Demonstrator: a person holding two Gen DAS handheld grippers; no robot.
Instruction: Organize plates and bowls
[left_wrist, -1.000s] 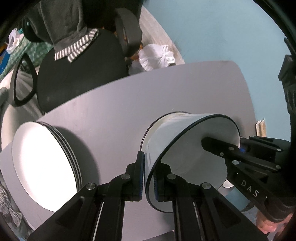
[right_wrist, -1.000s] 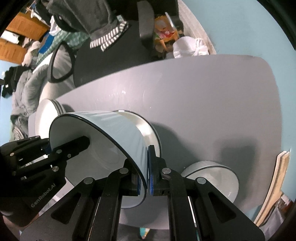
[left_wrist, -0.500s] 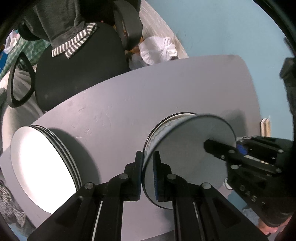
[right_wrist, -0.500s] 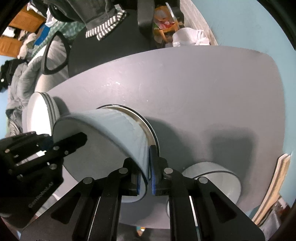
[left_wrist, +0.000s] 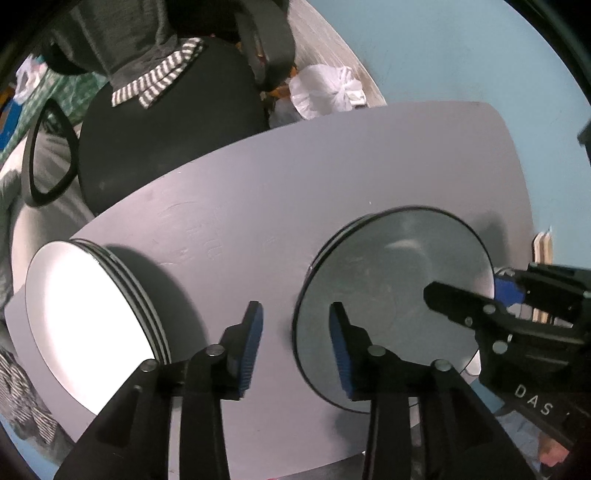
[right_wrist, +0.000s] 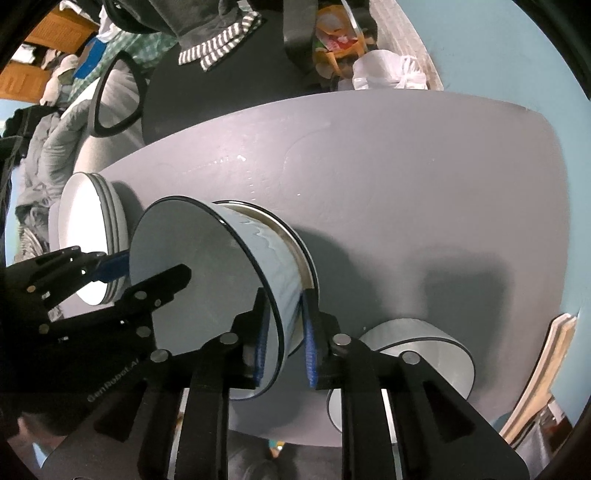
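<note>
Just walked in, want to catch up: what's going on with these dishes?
A person with two handheld grippers is stacking bowls. The top bowl sits on the bowl stack. The left gripper is open; the right gripper straddles its rim. A plate stack and another bowl are nearby.

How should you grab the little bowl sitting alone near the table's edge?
Pinch the small bowl by its thin rim, one jaw inside and one outside the wall. Probably come from above: it looks upright with its mouth open upward. Its round wall seems too wide to span.
</note>
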